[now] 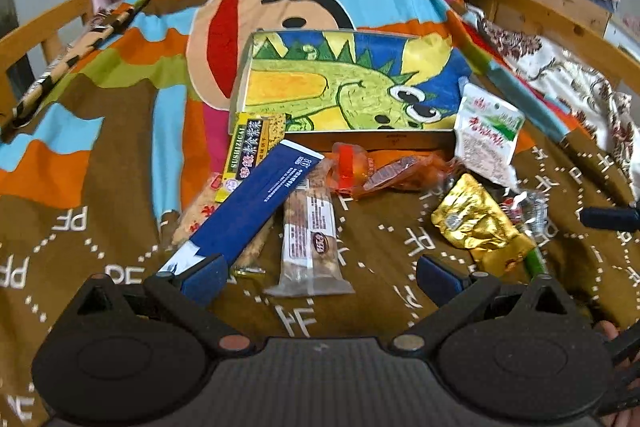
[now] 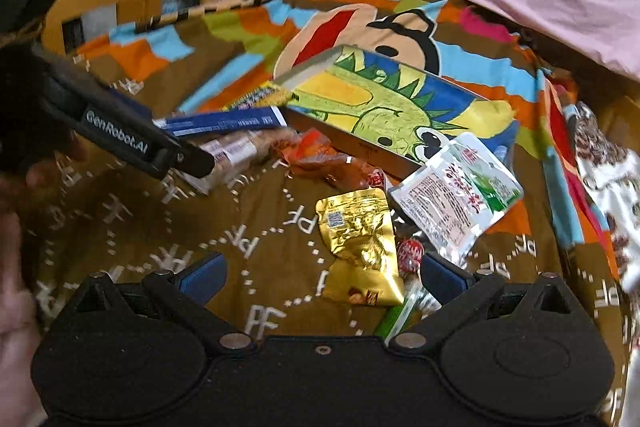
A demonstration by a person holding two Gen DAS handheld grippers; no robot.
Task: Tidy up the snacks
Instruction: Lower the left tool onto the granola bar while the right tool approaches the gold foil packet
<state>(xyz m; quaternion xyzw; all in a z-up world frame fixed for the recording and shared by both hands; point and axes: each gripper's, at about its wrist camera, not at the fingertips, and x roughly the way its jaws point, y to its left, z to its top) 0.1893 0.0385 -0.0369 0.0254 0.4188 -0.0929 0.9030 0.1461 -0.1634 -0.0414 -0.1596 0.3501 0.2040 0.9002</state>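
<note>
Left wrist view first: my left tongs are spread wide, nothing between them, hovering low over the bed cover. Dead ahead, between the fingers, lies the clear-wrapped bar. The long blue packet runs up and away from my left finger, its near end touching or just above that pad; I can't tell which. Beyond it sits the yellow-and-black packet, leaning at the corner of the dinosaur box. Past my right finger are the gold pouch, the orange wrapped snack and the white sachet.

Right wrist view now: my right tongs gape just as wide, holding nothing. The gold pouch is right between the fingers, nearly under them, with a red-and-white sweet just beside my right finger. The white sachet lies ahead to the right, against the box.

My read: sorting has barely begun, snacks all loose outside the box. Next I'd drop onto one packet, close squarely across its narrow width, then carry it forward to the box.
</note>
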